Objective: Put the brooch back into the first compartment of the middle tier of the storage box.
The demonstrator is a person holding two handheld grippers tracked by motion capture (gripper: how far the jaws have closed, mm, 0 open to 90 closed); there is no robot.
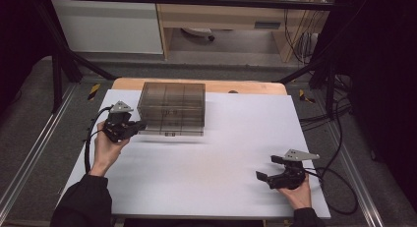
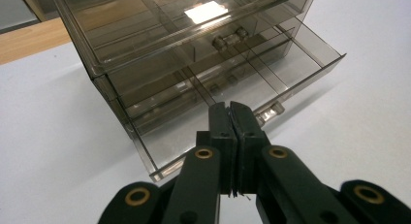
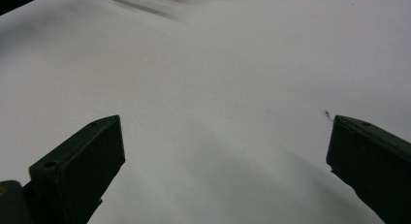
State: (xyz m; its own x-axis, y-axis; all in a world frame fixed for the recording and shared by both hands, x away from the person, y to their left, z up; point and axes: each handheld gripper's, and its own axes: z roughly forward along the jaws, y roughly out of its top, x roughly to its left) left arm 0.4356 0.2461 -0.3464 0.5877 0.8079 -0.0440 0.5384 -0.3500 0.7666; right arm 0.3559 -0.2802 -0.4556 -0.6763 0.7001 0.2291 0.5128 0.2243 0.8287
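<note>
A smoky clear plastic drawer cabinet (image 1: 171,108) stands at the back left of the white table. Its bottom drawer (image 2: 252,88) is pulled partly out and looks empty, split by dividers. My left gripper (image 1: 139,125) is shut with nothing between its jaws, its tips (image 2: 229,107) at the front left edge of that open drawer. Whether they touch it I cannot tell. My right gripper (image 1: 268,168) rests near the front right of the table, open, its two jaws wide apart over bare white surface.
The white table sheet (image 1: 211,158) spreads between both hands. A wooden strip (image 1: 246,86) runs along the far edge behind the cabinet. Black cables (image 1: 339,180) trail off the right side, and metal frame rails (image 1: 29,153) flank the table.
</note>
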